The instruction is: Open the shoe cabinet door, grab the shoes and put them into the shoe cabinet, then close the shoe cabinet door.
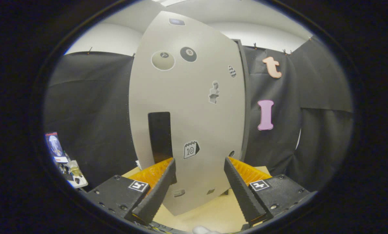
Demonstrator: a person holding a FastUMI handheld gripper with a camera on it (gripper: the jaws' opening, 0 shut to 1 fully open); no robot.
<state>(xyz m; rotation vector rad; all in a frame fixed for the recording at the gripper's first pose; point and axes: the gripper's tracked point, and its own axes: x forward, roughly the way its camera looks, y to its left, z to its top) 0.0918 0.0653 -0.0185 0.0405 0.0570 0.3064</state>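
The shoe cabinet door (pixel 187 107) is a tall pale grey panel with several stickers and a black vertical handle strip (pixel 160 136). It stands just ahead of my fingers, seen face on, and I cannot tell whether it is closed or ajar. My gripper (pixel 200 164) is open, with the lower part of the door showing between the fingertips. The left fingertip (pixel 169 169) sits just below the handle strip, and nothing is held between the fingers. A small white shape (pixel 204 230) peeks in on the floor below the fingers.
A pale wooden floor board (pixel 213 211) lies under the cabinet. Black cloth walls (pixel 93 113) stand to both sides. Some small packaged items (pixel 65 162) lie at the left near the wall. A dark cabinet edge (pixel 244 97) runs along the door's right side.
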